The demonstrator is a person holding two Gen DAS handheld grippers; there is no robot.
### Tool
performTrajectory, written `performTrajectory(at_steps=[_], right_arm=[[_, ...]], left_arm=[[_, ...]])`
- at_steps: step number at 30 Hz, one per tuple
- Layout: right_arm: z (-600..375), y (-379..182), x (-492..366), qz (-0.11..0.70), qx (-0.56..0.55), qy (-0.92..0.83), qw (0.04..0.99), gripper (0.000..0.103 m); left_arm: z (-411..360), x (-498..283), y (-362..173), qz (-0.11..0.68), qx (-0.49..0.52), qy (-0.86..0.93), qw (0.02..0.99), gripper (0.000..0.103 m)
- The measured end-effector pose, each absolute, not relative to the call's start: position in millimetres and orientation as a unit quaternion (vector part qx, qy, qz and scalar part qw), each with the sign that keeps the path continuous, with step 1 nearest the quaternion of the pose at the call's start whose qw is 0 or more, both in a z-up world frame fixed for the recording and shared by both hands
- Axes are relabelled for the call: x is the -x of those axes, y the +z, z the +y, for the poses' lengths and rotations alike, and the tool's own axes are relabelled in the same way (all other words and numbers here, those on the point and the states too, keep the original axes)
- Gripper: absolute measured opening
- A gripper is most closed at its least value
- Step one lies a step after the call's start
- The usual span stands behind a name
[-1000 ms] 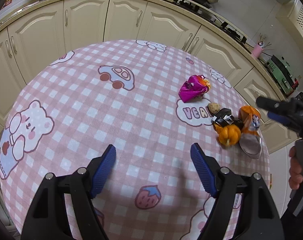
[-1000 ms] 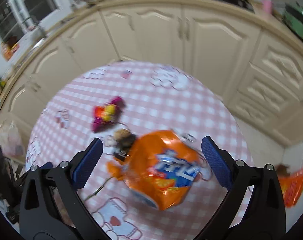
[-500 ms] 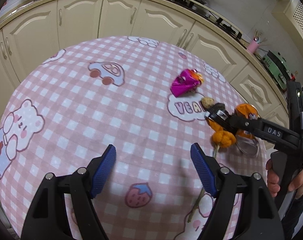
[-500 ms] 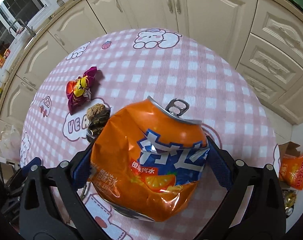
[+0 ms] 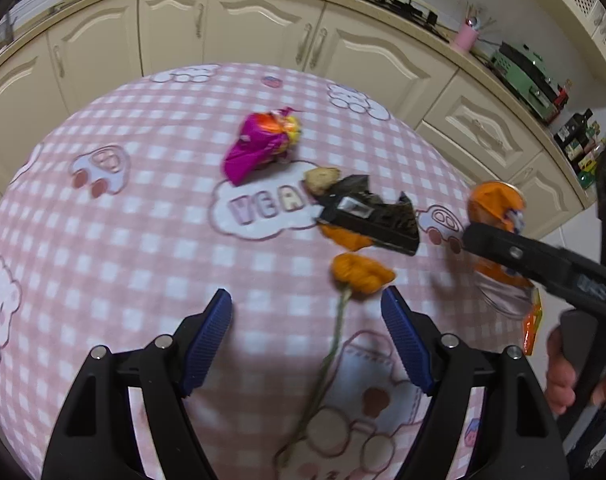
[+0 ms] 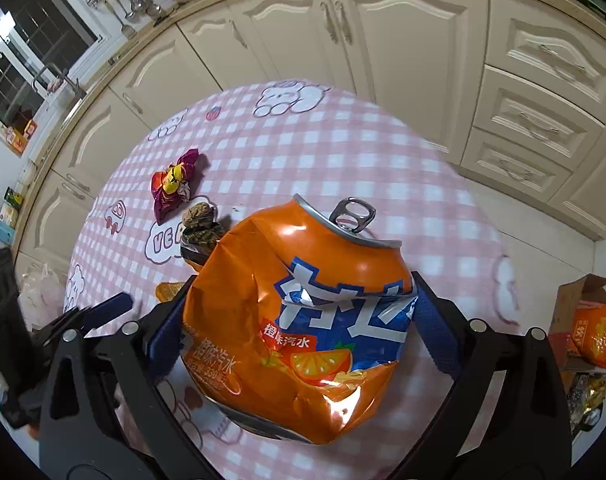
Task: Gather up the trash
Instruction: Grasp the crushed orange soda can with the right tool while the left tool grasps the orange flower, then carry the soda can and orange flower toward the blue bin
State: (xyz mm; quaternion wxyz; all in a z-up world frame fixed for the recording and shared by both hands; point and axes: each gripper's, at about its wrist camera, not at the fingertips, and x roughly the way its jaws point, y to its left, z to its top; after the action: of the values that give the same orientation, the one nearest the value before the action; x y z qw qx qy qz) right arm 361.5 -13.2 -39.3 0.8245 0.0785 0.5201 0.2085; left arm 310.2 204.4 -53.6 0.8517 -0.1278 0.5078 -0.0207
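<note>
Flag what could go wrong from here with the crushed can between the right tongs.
The dented orange can is uneven where the right tongs meet it, so it may twist or slip out. Its open top with the pull tab could drip leftovers onto the checked tablecloth. The open left tongs straddle the wilted orange flower; its thin stem may be missed.

A round table (image 5: 115,240) under a pink checked cloth with cartoon bears stood near a curving run of cream cabinets (image 6: 387,36) topped by a beige counter. Left of the cabinets, a dark window (image 6: 21,60) showed. Pale tiled floor (image 6: 543,240) lay beside the table.
</note>
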Motion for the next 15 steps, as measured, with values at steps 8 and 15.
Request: performTrajectory(at_steps=[8, 15], right_arm=[[-41, -34, -352, 0.510, -0.086, 0.201, 0.832, 0.095], [-66, -38, -344, 0.513, -0.100, 0.191, 0.831, 0.095]], left_arm=[[188, -342, -64, 0.490, 0.118, -0.024, 0.863, 0.067], [179, -337, -61, 0.496, 0.098, -0.037, 0.862, 0.031]])
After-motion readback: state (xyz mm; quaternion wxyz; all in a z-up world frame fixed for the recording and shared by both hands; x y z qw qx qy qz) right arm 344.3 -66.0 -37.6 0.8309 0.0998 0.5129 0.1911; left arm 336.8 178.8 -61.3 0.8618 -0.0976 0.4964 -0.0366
